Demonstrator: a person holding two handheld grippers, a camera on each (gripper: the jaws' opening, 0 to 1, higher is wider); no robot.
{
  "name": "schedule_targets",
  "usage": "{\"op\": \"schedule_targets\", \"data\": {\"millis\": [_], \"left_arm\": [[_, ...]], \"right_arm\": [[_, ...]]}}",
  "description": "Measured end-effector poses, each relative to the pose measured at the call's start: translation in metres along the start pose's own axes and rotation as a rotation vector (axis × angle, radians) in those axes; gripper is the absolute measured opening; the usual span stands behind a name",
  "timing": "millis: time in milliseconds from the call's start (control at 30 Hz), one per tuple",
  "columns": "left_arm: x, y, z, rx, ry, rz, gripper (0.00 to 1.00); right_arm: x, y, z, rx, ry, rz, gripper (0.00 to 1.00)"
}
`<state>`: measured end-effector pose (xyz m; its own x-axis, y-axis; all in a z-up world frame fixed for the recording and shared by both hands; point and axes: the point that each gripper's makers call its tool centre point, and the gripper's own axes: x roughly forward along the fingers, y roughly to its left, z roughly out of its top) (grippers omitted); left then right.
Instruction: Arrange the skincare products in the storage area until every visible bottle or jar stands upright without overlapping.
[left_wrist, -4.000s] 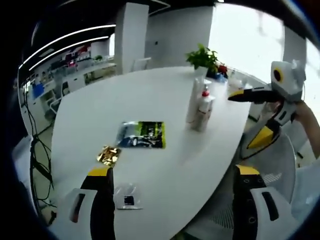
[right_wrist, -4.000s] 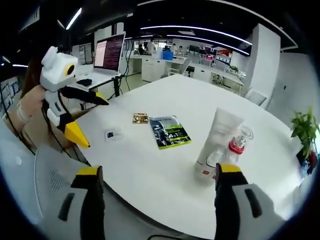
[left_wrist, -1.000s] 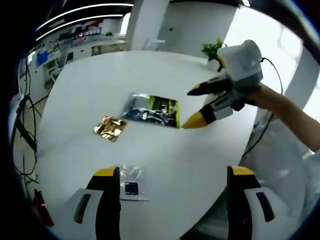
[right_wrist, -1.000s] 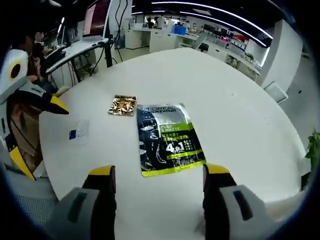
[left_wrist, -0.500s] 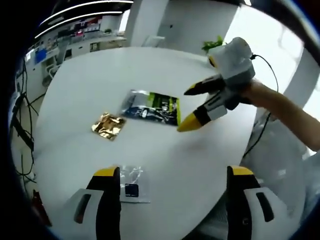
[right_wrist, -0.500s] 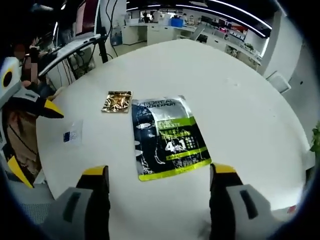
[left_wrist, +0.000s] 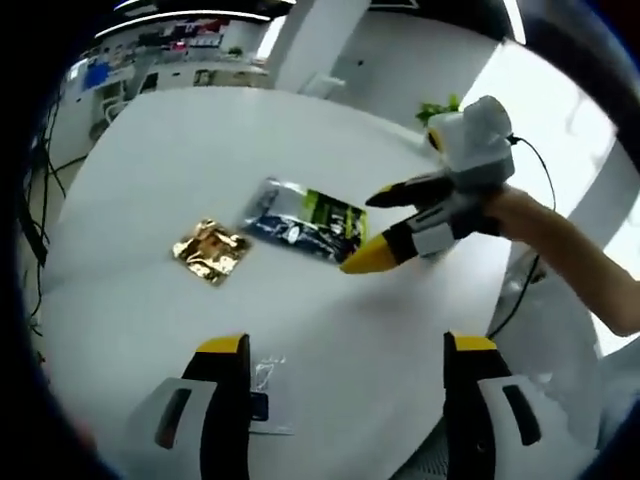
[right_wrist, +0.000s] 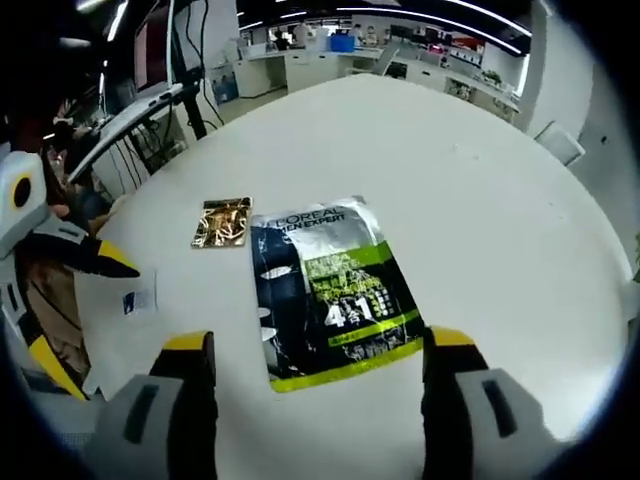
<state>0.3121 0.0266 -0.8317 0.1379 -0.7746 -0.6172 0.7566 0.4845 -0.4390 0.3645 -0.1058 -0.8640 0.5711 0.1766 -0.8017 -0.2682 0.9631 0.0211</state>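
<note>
Sachet (right_wrist: 330, 290) is lying flat on the tabletop (right_wrist: 480, 180) as the right tongs (right_wrist: 320, 395), spread wide, are lining up over it; left tongs (left_wrist: 335, 385) are hanging released nearby.

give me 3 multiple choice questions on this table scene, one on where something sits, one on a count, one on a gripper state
1. Where does the gold foil sachet lie relative to the black and green sachet in the right gripper view?
A. on top of it
B. beside its top left corner, apart from it
C. under it

2. How many flat sachets lie on the table?
A. three
B. one
C. five

3. How does the right gripper stand?
A. shut on the gold sachet
B. shut on nothing
C. open, holding nothing

Answers:
1 B: the gold foil sachet lies just off the top left corner of the black and green sachet, with a strip of white table between them.
2 A: those two plus a small clear sachet near the left gripper.
3 C: the right gripper has its jaws wide apart above the big sachet's near edge.
</note>
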Motion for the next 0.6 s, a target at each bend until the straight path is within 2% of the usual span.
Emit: {"op": "schedule_targets", "data": {"millis": [200, 300, 600], "left_arm": [[0.018, -0.004, 0.010, -0.035, 0.003, -0.045, 0.67], [0.023, -0.003, 0.014, -0.088, -0.008, -0.064, 0.63], [0.040, 0.003, 0.019, -0.153, -0.001, -0.072, 0.53]], "right_arm": [[0.007, -0.003, 0.009, 0.034, -0.003, 0.025, 0.83], [0.009, -0.003, 0.013, 0.085, -0.028, 0.050, 0.82], [0.020, -0.015, 0.020, 0.078, -0.007, 0.048, 0.81]]}}
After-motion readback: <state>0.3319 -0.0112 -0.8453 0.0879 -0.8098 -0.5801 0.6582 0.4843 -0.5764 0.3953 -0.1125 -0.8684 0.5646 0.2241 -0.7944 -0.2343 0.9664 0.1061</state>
